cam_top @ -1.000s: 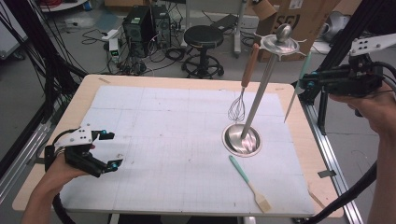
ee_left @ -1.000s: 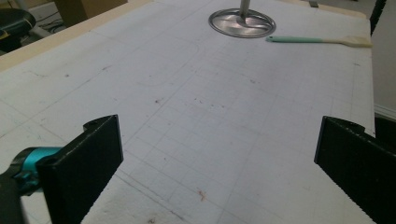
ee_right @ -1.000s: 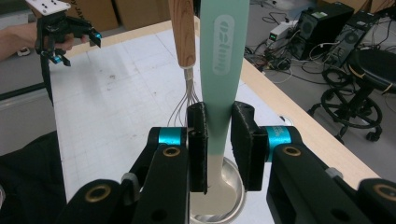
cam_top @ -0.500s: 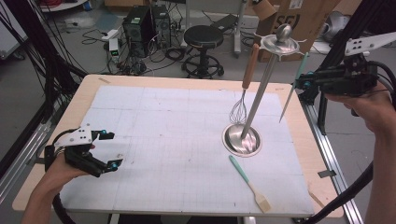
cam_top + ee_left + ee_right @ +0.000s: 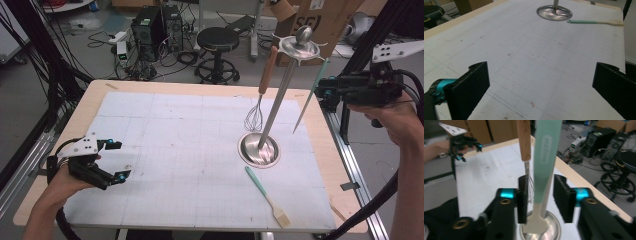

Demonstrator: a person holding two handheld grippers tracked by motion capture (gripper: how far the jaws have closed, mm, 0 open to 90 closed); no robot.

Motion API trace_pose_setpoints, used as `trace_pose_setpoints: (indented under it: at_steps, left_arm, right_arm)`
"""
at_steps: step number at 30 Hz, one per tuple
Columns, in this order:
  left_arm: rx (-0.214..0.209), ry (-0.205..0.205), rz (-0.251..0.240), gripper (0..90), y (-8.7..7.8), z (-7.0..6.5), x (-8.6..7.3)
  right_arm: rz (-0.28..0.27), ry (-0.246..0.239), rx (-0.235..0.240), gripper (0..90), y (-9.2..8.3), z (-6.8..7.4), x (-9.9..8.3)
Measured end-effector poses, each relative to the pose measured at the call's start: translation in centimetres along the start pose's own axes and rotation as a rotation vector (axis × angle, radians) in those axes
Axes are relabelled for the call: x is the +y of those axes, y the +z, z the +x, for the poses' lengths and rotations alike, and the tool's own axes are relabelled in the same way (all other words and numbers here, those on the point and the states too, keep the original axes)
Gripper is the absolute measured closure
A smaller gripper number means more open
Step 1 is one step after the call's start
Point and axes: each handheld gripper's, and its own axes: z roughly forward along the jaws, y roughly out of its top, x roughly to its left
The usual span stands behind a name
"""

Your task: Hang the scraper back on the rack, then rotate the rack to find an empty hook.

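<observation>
Right tongs (image 5: 540,198) just opening, slim mint spatula (image 5: 545,167) loose between ribbed pads; left tongs (image 5: 541,90) wide apart.

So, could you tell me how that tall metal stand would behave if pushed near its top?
It would probably tip rather than slide: the stand is a thin, tall pole on a small round base. The hanging whisk and spatula would likely swing, adding wobble.
</observation>
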Motion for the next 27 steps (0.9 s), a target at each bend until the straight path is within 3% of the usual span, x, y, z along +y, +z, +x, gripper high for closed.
trace_pose_setpoints:
  at_steps: [3,7,11,22,27]
  left_arm:
    - [0.002,0.004,0.005,1.7,0.0,0.0,0.0]
    - [0.0,0.001,0.0,1.7,0.0,0.0,0.0]
    - [0.003,0.007,0.004,1.7,0.0,0.0,0.0]
    - [0.004,0.008,0.007,1.7,0.0,0.1,0.0]
    - [0.001,0.006,0.008,1.7,0.1,0.1,0.0]
  right_arm:
    - [0.006,0.012,-0.005,41.8,-0.1,0.1,-0.1]
    - [-0.01,0.007,-0.016,13.8,-0.3,0.2,-0.5]
    - [-0.059,-0.002,-0.012,0.1,-0.7,0.5,-1.0]
    - [-0.044,-0.032,0.029,0.1,-1.4,0.5,-1.0]
    - [-0.035,-0.033,0.02,0.1,-1.8,0.2,-0.6]
